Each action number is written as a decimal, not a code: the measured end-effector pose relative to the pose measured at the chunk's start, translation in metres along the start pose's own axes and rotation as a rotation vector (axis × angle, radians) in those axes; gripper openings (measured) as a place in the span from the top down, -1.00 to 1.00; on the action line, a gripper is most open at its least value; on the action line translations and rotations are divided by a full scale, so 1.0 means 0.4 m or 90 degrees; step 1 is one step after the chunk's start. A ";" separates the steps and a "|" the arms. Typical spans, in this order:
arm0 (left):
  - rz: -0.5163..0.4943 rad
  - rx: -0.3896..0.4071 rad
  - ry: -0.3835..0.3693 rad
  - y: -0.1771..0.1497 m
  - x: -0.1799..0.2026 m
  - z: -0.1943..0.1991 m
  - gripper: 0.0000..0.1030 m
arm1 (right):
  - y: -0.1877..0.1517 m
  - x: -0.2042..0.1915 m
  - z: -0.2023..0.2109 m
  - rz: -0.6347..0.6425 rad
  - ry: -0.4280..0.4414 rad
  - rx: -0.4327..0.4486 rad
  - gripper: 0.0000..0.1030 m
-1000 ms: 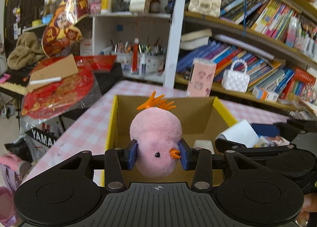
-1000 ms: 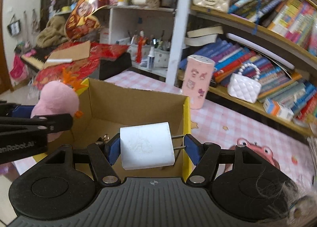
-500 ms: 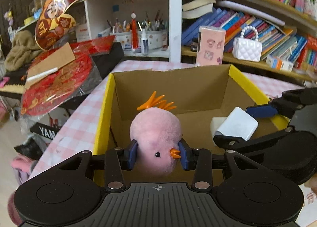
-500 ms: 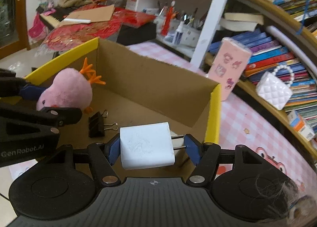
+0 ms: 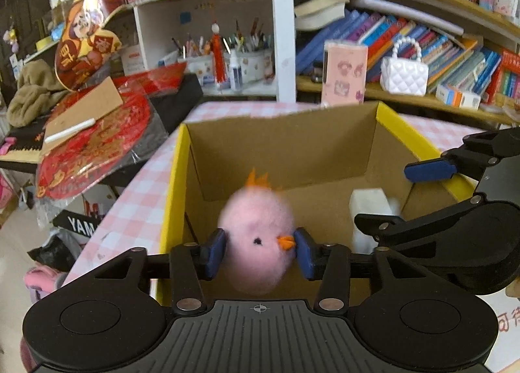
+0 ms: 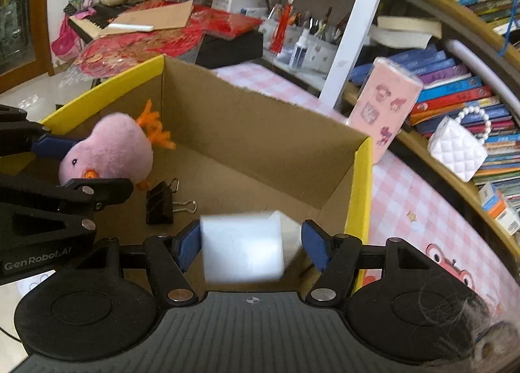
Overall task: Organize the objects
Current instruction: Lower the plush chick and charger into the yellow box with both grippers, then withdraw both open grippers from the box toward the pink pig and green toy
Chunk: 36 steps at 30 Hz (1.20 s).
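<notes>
LEFT VIEW: left tool [image 5: 258, 247] has just loosened, pink chick [image 5: 256, 236] blurry between its pads, over the box [image 5: 175, 178] | RIGHT VIEW: right tool [image 6: 250, 247] just opened wide, white charger [image 6: 242, 247] dropping free at 6 o'clock, clip [image 6: 159, 204] at 9 | both nearly packed.

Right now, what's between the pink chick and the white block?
A black clip lies on the box floor between the chick and the block. Only the right wrist view shows it.
</notes>
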<state>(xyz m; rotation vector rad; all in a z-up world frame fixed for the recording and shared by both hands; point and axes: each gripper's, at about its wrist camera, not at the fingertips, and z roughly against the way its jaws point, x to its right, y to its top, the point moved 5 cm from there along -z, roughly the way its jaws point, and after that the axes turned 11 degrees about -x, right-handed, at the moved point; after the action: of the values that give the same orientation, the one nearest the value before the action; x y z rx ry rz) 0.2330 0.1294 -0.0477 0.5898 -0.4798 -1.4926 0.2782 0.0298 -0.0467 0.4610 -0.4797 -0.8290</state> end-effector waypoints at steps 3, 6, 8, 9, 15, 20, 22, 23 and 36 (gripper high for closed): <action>0.009 0.039 0.009 0.011 -0.008 0.034 -0.29 | 0.004 0.005 0.023 0.003 -0.021 0.022 -0.31; 0.020 0.072 0.012 0.019 -0.017 0.074 -0.33 | 0.006 0.017 0.061 -0.020 -0.030 0.049 -0.40; 0.027 0.086 0.015 0.019 -0.023 0.098 -0.35 | 0.003 0.023 0.089 -0.038 -0.036 0.067 -0.41; 0.030 0.091 0.014 0.017 -0.025 0.109 -0.36 | 0.000 0.024 0.102 -0.046 -0.039 0.074 -0.41; 0.040 0.113 0.014 -0.014 -0.032 0.173 -0.48 | -0.040 0.022 0.183 -0.115 -0.046 0.107 -0.41; 0.048 0.115 0.019 -0.063 -0.042 0.215 -0.51 | -0.092 0.007 0.226 -0.180 -0.056 0.107 -0.41; 0.051 0.111 0.021 -0.090 -0.046 0.229 -0.51 | -0.115 -0.004 0.237 -0.197 -0.065 0.103 -0.43; 0.052 0.107 0.022 -0.102 -0.049 0.234 -0.51 | -0.127 -0.011 0.242 -0.202 -0.069 0.102 -0.45; 0.054 0.070 0.019 -0.254 -0.064 0.299 -0.58 | -0.263 -0.140 0.300 -0.229 -0.063 0.058 -0.49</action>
<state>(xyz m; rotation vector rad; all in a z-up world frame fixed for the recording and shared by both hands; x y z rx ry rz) 0.0781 0.1482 -0.0179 0.6693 -0.5585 -1.3819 0.1162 -0.0123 -0.0220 0.6033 -0.5361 -1.1837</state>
